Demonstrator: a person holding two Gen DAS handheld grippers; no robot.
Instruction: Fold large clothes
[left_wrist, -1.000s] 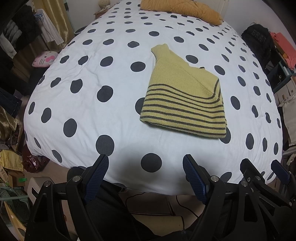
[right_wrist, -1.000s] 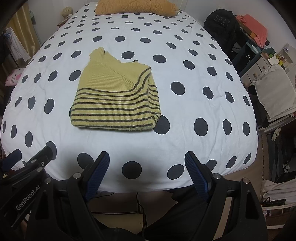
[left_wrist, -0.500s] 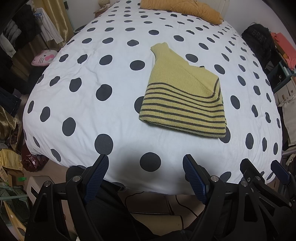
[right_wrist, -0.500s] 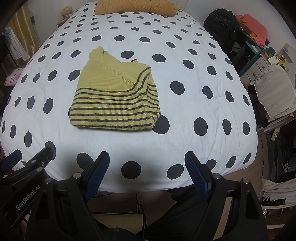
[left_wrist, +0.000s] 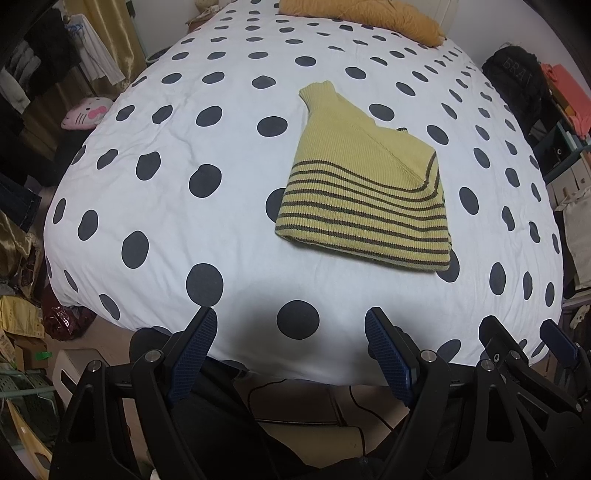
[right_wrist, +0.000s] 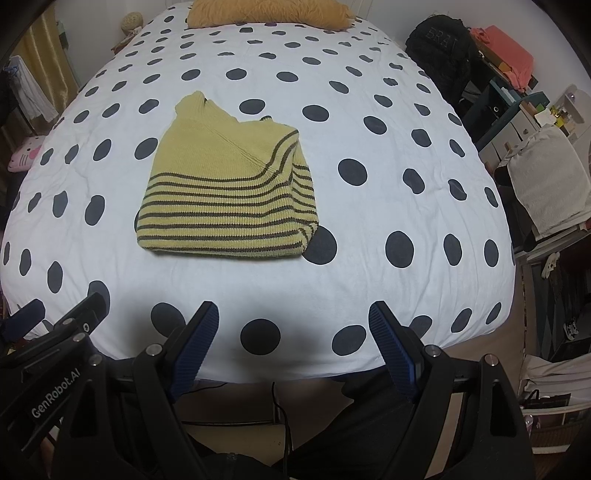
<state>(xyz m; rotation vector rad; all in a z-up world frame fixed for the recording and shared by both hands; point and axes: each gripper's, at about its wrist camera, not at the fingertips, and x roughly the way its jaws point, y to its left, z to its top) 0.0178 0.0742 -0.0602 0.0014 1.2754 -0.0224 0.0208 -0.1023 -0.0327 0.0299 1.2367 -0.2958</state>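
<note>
A yellow sweater with dark stripes (left_wrist: 364, 195) lies folded into a compact block on the white polka-dot bed cover (left_wrist: 184, 155); it also shows in the right wrist view (right_wrist: 229, 195). My left gripper (left_wrist: 290, 328) is open and empty at the bed's near edge, well short of the sweater. My right gripper (right_wrist: 291, 325) is open and empty too, also at the near edge, with the sweater ahead and to its left. The right gripper also shows at the left wrist view's lower right (left_wrist: 524, 339).
An orange pillow (right_wrist: 269, 13) lies at the bed's far end. A pink cat plush (left_wrist: 86, 114) sits left of the bed. A black backpack (right_wrist: 439, 48), shelves and drawers (right_wrist: 517, 122) stand on the right. Boxes and bags (left_wrist: 22, 325) crowd the floor at left.
Both grippers have drawn back slightly from the bed; the sweater lies unmoved and both stay open.
</note>
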